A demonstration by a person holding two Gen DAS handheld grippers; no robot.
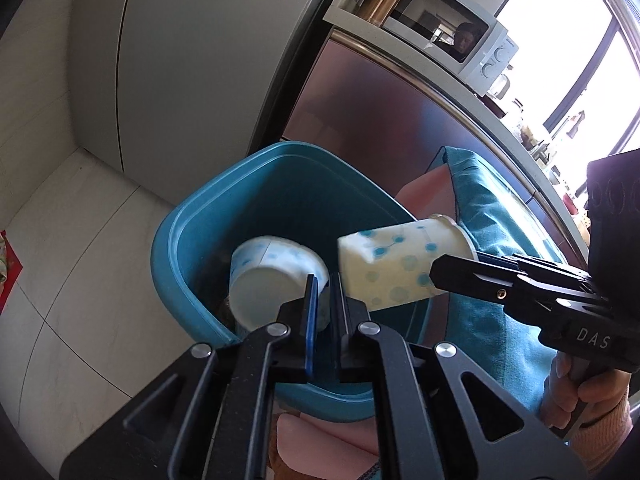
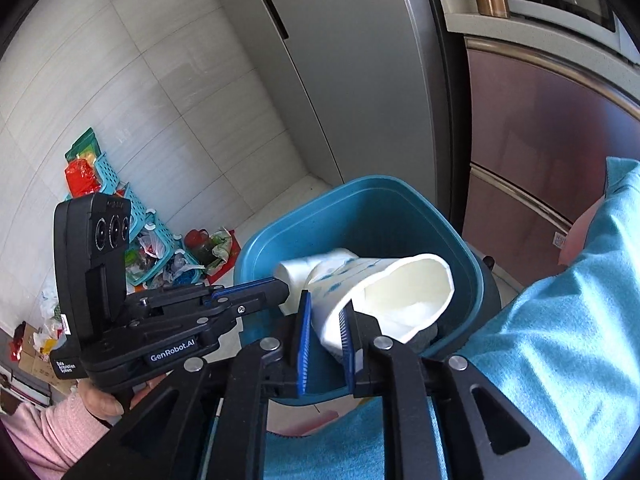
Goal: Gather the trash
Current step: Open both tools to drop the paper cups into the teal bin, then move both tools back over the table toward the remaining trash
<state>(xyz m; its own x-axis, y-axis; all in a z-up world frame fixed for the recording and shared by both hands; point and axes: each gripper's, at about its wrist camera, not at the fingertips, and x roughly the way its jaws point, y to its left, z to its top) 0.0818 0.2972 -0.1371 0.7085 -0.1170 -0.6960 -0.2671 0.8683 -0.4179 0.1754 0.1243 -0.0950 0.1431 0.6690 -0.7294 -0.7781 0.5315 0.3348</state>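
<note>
Two paper cups, white with pale blue dots, hang over the mouth of a teal plastic bin (image 1: 188, 248). The first cup (image 1: 272, 280) is blurred and tilted, its flat round base turned toward the left camera; the left tool (image 1: 323, 300) is clenched on its thin wall, the blue ribbed pads nearly touching. The second cup (image 1: 404, 264) lies on its side, crumpled flat along one edge, and the right tool (image 2: 326, 320) grips it by the rim end, one finger passing inside the open mouth. In the right wrist view that cup's matte white inside faces the camera, squashed into an oval, with the first cup just behind it and the two close together or touching; I cannot tell which.

Both cups are above the bin's opening, not resting inside it. The bin has a smooth rounded rim and deep sloping walls, and something dark lies at its bottom, too dim to name. A soft teal cloth (image 2: 560, 340) drapes beside the bin. Pale glossy floor tiles (image 2: 140, 92) spread beyond, where turquoise perforated baskets (image 2: 156, 236) sit among colourful crinkled wrappers. A microwave (image 1: 460, 40) stands on the bench (image 1: 448, 92) above glossy reddish cabinet fronts.
</note>
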